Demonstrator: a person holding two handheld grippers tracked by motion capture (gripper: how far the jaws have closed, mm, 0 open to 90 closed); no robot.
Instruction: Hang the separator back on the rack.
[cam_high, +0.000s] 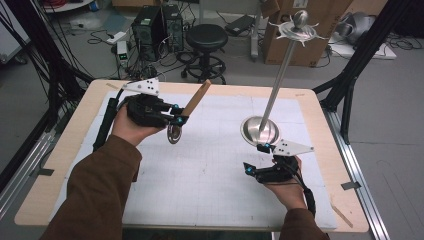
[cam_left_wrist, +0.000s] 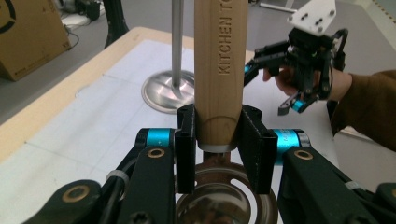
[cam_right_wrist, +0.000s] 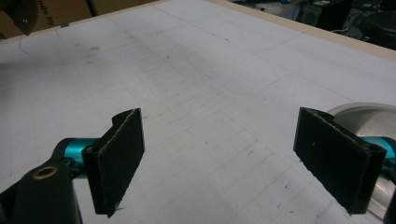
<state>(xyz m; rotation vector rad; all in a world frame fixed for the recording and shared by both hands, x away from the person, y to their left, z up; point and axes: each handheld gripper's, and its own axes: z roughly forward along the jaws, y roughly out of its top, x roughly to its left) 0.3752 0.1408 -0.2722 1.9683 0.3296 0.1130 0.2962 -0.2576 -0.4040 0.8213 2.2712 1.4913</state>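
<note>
My left gripper (cam_high: 177, 116) is shut on the lower end of a kitchen tool's light wooden handle (cam_high: 197, 97), near its round metal head (cam_high: 174, 134). The tool hangs above the white gridded mat (cam_high: 210, 170) at the left, its handle slanting up and to the right. In the left gripper view both pads press the handle (cam_left_wrist: 219, 84), with the metal head (cam_left_wrist: 224, 196) below. My right gripper (cam_high: 254, 157) stands open near the mat, with nothing between its pads (cam_right_wrist: 119, 158). It sits just in front of the round base (cam_high: 260, 131) of a metal stand.
The stand's pole rises to a hooked top (cam_high: 299, 30); its base also shows in the left gripper view (cam_left_wrist: 168, 91) and the right gripper view (cam_right_wrist: 359, 112). Wooden table rim (cam_high: 65, 140) frames the mat. A stool (cam_high: 206, 37), computer towers and cardboard boxes stand beyond the table.
</note>
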